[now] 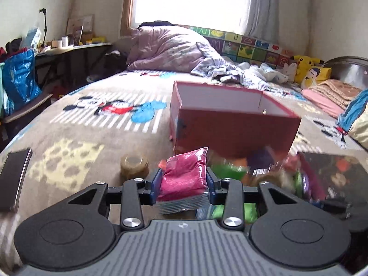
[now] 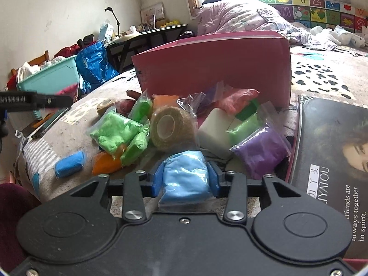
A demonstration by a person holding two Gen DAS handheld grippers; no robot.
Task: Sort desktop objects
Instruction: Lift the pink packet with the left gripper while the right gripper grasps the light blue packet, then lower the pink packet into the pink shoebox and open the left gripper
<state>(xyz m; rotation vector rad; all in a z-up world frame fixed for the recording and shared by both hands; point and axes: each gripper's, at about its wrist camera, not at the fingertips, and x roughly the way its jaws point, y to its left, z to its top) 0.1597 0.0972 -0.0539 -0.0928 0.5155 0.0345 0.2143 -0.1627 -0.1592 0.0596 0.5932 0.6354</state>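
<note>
the bed [image 1: 76,138] with its cartoon-print blanket carries everything here. on it stands the red box [image 1: 230,128], open at the top, white inside, one corner turned toward the left wrist camera; in the right wrist view its pink-red side [image 2: 214,69] rises just behind the pile. a dark lid with a woman's portrait [image 2: 326,161] lies flat to the right of the pile, its long side running away from the camera.

the pile of clay bags [image 2: 138,133] sits against the near wall of the box: green, orange, purple and pink packets, a white block [image 2: 216,133] and a tan tape roll [image 2: 171,128] lying on its side with its hole facing the camera. a loose blue lump [image 2: 69,164] lies apart on the left.

the left tongs [image 1: 184,181] are clamped on a magenta clay bag [image 1: 184,174], held upright (long axis pointing up and away toward the box), above the blurred pile. a second tan roll [image 1: 134,165] stands just left of them.

the right tongs [image 2: 185,179] are closed on a light blue clay bag [image 2: 185,177], its long axis running forward along the fingers, low at the near edge of the pile.
</note>
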